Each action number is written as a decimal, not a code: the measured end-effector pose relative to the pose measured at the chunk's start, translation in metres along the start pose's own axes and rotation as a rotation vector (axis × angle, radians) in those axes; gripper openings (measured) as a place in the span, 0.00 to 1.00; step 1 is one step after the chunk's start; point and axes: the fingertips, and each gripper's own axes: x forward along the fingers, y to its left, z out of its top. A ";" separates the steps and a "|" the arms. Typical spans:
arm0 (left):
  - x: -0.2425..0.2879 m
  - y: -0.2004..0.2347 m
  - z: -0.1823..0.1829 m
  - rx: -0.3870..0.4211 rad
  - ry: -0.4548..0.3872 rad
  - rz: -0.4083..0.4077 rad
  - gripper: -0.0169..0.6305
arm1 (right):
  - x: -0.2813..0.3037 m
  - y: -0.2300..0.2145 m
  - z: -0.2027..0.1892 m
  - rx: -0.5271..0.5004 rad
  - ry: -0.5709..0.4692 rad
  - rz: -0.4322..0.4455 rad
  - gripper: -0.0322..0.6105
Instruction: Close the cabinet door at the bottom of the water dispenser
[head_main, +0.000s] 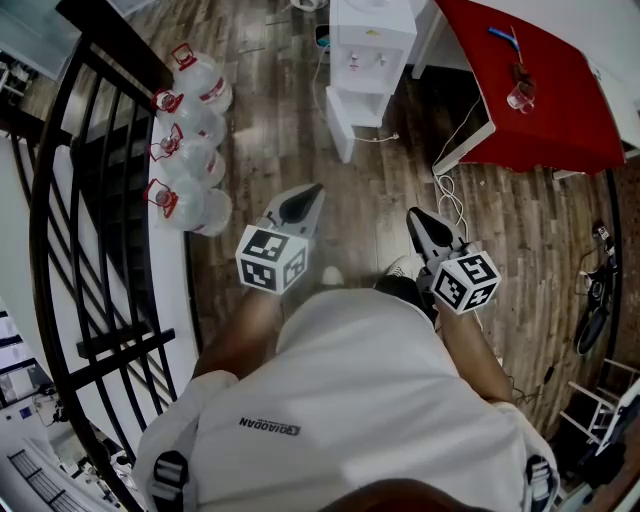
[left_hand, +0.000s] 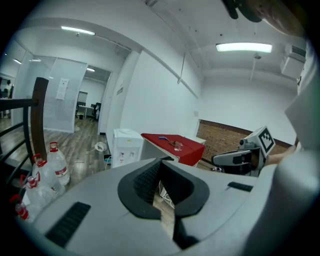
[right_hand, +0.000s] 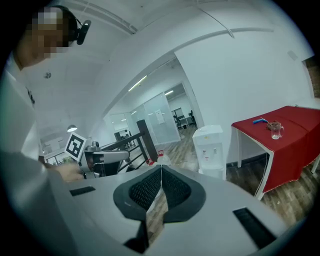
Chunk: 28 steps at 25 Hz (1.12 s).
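The white water dispenser (head_main: 370, 45) stands at the far end of the wood floor, well ahead of both grippers. Its bottom cabinet door (head_main: 343, 125) hangs swung open toward me. In the head view my left gripper (head_main: 308, 198) and right gripper (head_main: 420, 222) are held side by side in front of the person, both pointing at the dispenser. Both are shut with nothing between the jaws. The dispenser (left_hand: 125, 147) also shows beyond the shut left jaws in the left gripper view. In the right gripper view the dispenser (right_hand: 211, 149) sits right of the jaw tips (right_hand: 161, 168).
Several large water bottles (head_main: 190, 150) line a black railing (head_main: 90, 200) on the left. A red-covered table (head_main: 545, 85) with a glass cup (head_main: 519, 96) stands right of the dispenser. Cables (head_main: 450, 190) trail on the floor by the table leg.
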 end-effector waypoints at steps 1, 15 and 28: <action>0.000 -0.001 -0.001 0.001 0.001 -0.002 0.02 | 0.000 0.000 -0.001 0.004 0.000 0.002 0.09; 0.023 -0.024 0.001 0.016 0.006 0.019 0.02 | -0.015 -0.034 0.002 0.019 -0.003 0.020 0.09; 0.108 -0.083 0.019 0.003 -0.010 0.097 0.02 | -0.057 -0.141 0.030 -0.010 0.006 0.075 0.09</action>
